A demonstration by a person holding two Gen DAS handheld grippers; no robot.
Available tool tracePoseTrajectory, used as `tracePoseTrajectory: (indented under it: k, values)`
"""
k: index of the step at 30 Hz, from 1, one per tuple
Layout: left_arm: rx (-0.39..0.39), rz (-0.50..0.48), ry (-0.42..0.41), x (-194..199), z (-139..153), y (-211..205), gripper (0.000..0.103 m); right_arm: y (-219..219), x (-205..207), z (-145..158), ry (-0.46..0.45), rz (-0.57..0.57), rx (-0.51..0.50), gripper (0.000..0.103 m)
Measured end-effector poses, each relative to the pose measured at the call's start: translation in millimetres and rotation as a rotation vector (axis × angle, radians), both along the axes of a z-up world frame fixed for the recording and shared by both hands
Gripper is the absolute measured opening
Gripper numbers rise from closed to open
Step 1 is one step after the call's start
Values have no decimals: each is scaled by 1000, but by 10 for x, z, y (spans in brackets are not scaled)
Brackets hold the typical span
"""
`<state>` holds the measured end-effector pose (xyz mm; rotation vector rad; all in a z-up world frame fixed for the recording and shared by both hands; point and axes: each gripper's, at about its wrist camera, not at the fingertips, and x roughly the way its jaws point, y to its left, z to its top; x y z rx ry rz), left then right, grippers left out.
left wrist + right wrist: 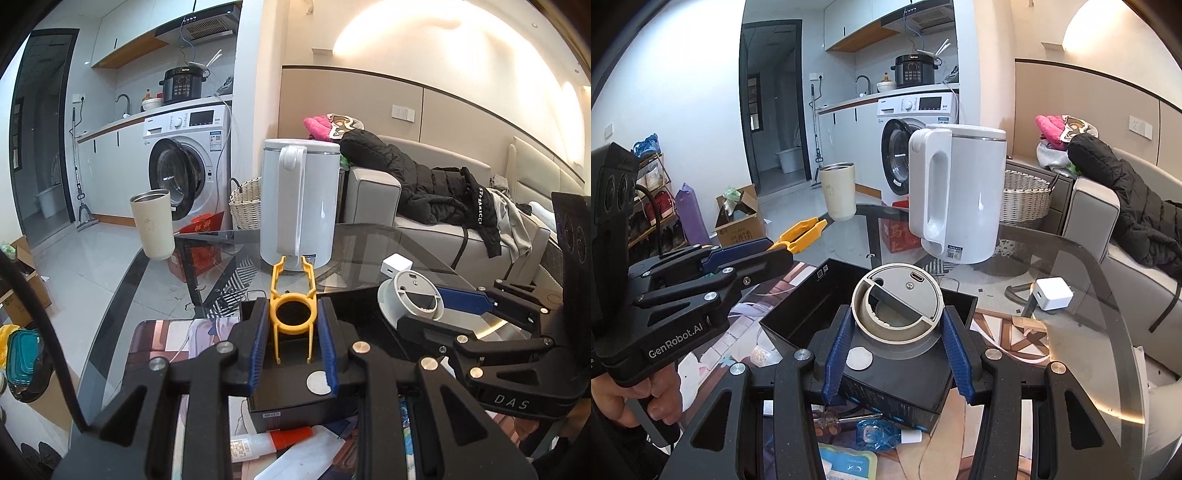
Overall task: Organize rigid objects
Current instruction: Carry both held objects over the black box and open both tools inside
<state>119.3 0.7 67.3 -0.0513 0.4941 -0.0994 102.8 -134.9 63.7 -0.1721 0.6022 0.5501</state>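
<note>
- The beige tumbler [152,225] is standing at the far left edge of the glass table [369,236], well apart from the box; going by the task, it is possibly waiting to be sorted.
- The left gripper [293,325] is holding the yellow clip [293,310], its blue pads closed onto the clip's ring, over the black box [291,406].
- The box is looking empty inside as far as can be seen, so the organizing is seemingly at an early stage.
- The white kettle [299,199] is standing upright beyond the box, untouched.
- The right gripper [897,332] is hanging above the box's near corner with the round grey device [897,312] between its fingers; the pads are sitting close at its flanks, gripping it as far as I can judge.
- The white charger [1052,294] is lying on the glass to the right, apart from the box.
- A glue tube [273,443] and small packets are lying loose just in front of the box.
</note>
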Motion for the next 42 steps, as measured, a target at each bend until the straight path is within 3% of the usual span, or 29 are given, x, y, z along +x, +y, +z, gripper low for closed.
tracePoseTrajectory:
  k: [28, 42]
  values:
    - [16, -70, 95, 436, -349, 7, 24, 176, 487, -408, 67, 19, -77, 49]
    - [53, -101, 136, 503, -455, -55, 24, 218, 534, -494, 75, 39, -100, 49]
